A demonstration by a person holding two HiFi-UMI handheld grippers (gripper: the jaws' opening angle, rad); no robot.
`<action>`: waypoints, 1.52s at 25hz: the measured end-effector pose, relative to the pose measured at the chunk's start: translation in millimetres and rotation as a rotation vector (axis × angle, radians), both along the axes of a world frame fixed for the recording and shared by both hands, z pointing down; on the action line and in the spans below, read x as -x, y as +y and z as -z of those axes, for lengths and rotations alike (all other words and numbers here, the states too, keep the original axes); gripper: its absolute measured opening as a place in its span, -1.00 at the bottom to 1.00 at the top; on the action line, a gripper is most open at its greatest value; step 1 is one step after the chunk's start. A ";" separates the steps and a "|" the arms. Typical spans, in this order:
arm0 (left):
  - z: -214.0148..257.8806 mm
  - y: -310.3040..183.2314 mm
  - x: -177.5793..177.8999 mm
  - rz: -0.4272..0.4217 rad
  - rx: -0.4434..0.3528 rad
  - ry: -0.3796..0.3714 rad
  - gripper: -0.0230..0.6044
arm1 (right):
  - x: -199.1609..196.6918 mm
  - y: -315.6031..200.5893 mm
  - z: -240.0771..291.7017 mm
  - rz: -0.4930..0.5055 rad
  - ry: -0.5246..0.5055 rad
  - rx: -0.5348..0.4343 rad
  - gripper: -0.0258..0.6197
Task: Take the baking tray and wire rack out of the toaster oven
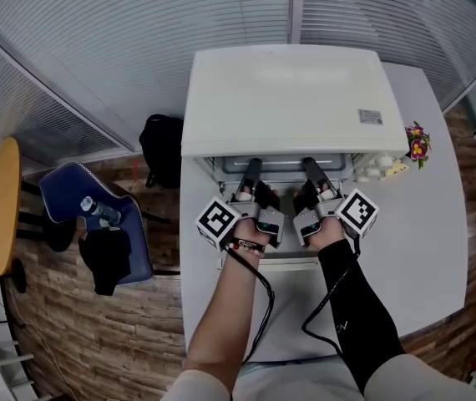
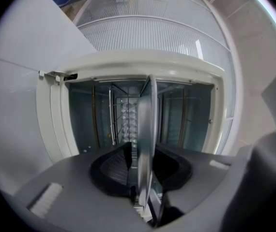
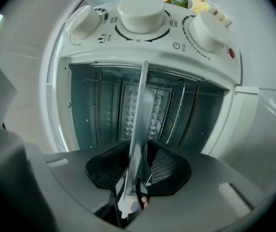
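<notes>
The left tongs (image 1: 251,169) and right tongs (image 1: 312,169) both point level into the mouth of the toaster oven (image 1: 288,98). Each is partly open and closed on the front lip of the baking tray (image 2: 145,115). The thin metal edge runs straight between the pads, which look to be pressing on both faces.

The tray is still inside the cavity, seated on its side rails. The wire rack (image 3: 166,106) sits just past the right tongs, beside one face of the tray and deeper in; I cannot tell which slot it is in.

I judge the tray stiff, light and smooth, so it is likely to slip or tip if pinched at one point only. Holding the lip at two spread points, as now, suits it. The rack is rigid too, and is best taken by its front bar.

The rails hug the tray closely on both sides, so it needs a straight, level pull. The dropped door (image 1: 292,259) lies under the wrists, with the knobs (image 3: 140,12) just outside the right tongs. Bare worktop (image 1: 438,232) lies farther out on that side.
</notes>
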State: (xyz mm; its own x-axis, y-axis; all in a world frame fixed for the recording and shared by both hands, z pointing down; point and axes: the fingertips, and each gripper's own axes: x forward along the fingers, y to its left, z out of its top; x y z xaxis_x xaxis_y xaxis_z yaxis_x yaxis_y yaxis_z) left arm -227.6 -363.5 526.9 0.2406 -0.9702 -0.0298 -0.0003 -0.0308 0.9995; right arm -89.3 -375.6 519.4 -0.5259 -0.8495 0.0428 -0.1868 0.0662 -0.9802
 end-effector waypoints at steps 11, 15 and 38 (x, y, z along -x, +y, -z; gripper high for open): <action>-0.7 -8.6 0.7 -0.041 -0.006 -0.011 -0.53 | 0.5 -11.4 -3.3 -0.043 -0.055 0.019 -0.55; -3.2 -8.9 -0.2 -0.054 0.012 0.001 -0.54 | -2.3 -10.5 -2.3 -0.049 -0.013 0.026 -0.58; -10.1 31.7 -5.5 -0.079 0.020 -0.021 -0.56 | -6.2 29.7 -8.3 -0.036 -0.095 0.031 -0.74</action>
